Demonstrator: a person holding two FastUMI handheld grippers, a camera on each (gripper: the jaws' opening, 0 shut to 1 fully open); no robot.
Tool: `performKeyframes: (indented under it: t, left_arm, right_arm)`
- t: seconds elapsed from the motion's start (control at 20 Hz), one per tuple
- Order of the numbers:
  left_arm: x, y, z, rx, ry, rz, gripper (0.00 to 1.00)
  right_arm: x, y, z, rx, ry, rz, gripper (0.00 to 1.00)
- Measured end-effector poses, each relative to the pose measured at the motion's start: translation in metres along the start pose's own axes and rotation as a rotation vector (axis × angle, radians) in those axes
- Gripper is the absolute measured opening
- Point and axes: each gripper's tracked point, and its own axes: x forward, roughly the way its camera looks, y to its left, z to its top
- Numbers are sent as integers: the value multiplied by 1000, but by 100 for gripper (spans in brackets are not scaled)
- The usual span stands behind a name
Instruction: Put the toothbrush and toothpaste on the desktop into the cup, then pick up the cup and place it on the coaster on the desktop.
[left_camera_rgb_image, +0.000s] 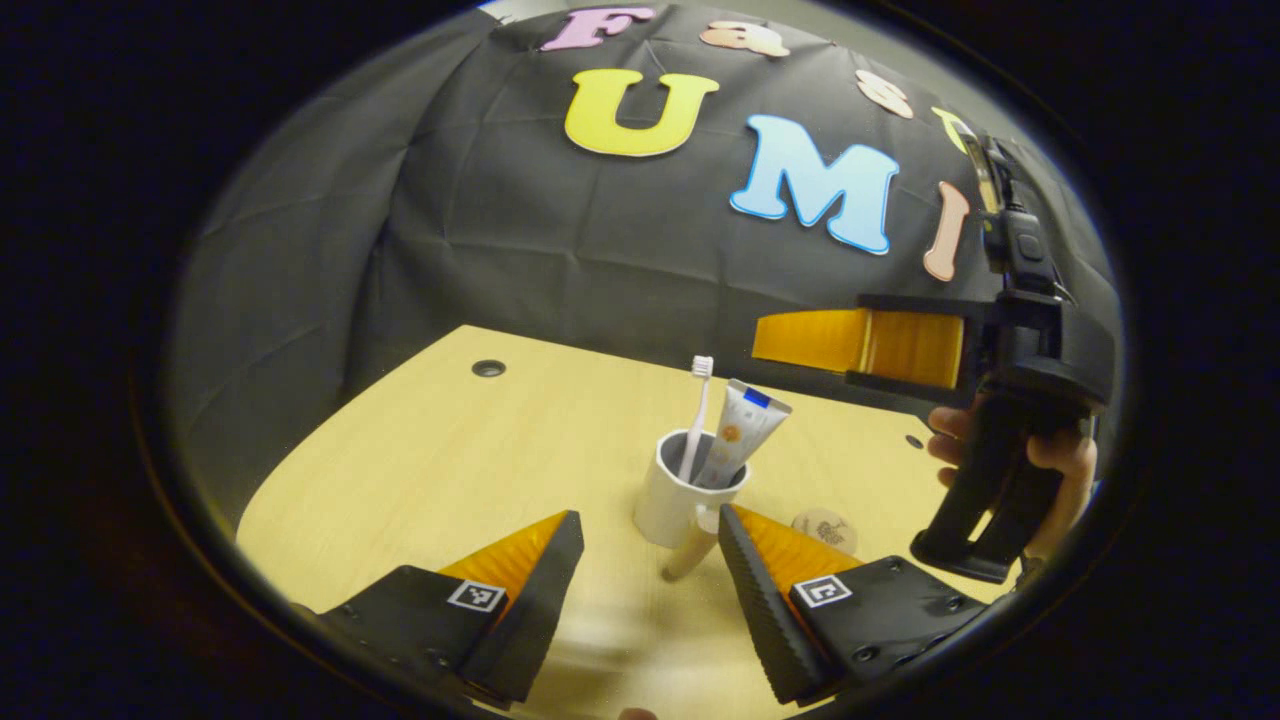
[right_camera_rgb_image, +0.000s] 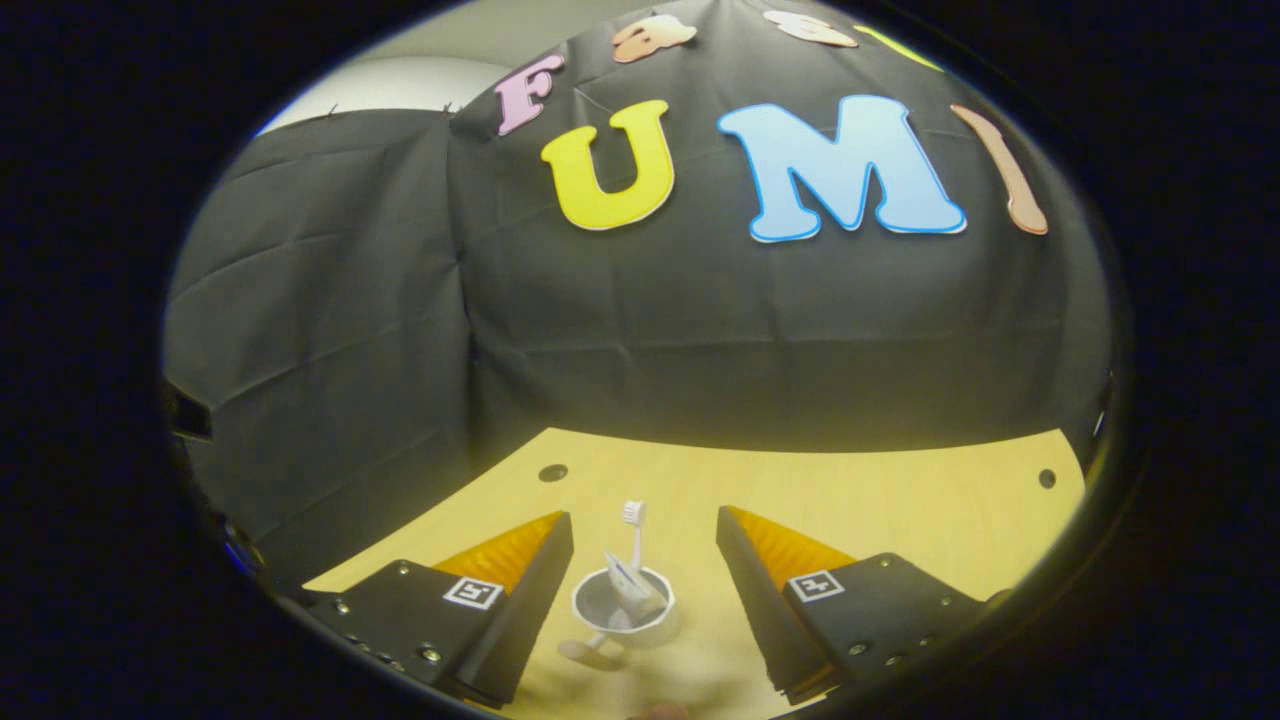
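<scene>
1. Left gripper view: the left gripper (left_camera_rgb_image: 645, 540) has its jaws wide apart and empty. The cup (left_camera_rgb_image: 680, 495) stands upright on the surface (left_camera_rgb_image: 420, 470) just ahead between them, nearer the right finger, its handle (left_camera_rgb_image: 690, 555) pointing back toward the jaws. Toothbrush (left_camera_rgb_image: 697, 415) and toothpaste (left_camera_rgb_image: 738, 435) stand inside; the coaster (left_camera_rgb_image: 825, 530) lies just right of the cup (a short carry).

2. Right gripper view: the right gripper (right_camera_rgb_image: 645, 545), jaws wide and empty, hangs above the cup (right_camera_rgb_image: 622, 605), so the left looks nearer.

Pale wooden tabletop (left_camera_rgb_image: 420, 470) with small round holes (left_camera_rgb_image: 488, 368), perhaps cable grommets, backed by creased black cloth wall (right_camera_rgb_image: 700, 330).
</scene>
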Motion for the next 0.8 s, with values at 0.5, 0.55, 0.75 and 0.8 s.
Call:
performKeyframes:
  t: [0.5, 0.55, 0.75, 0.8]
  left_arm:
    - [25, -34, -14, 59, 105, -38, 89]
    - [31, -35, -18, 58, 130, -41, 89]
    - [50, -33, -35, 23, 227, -27, 89]
    - [56, -31, -38, 19, 246, -25, 89]
  right_arm:
    - [-79, -49, -3, 3, 2, -123, 88]
    - [-91, -53, -7, 9, 9, -135, 84]
    - [-131, -72, -25, 23, 32, -200, 84]
    - [-140, -78, -29, 21, 34, -218, 88]
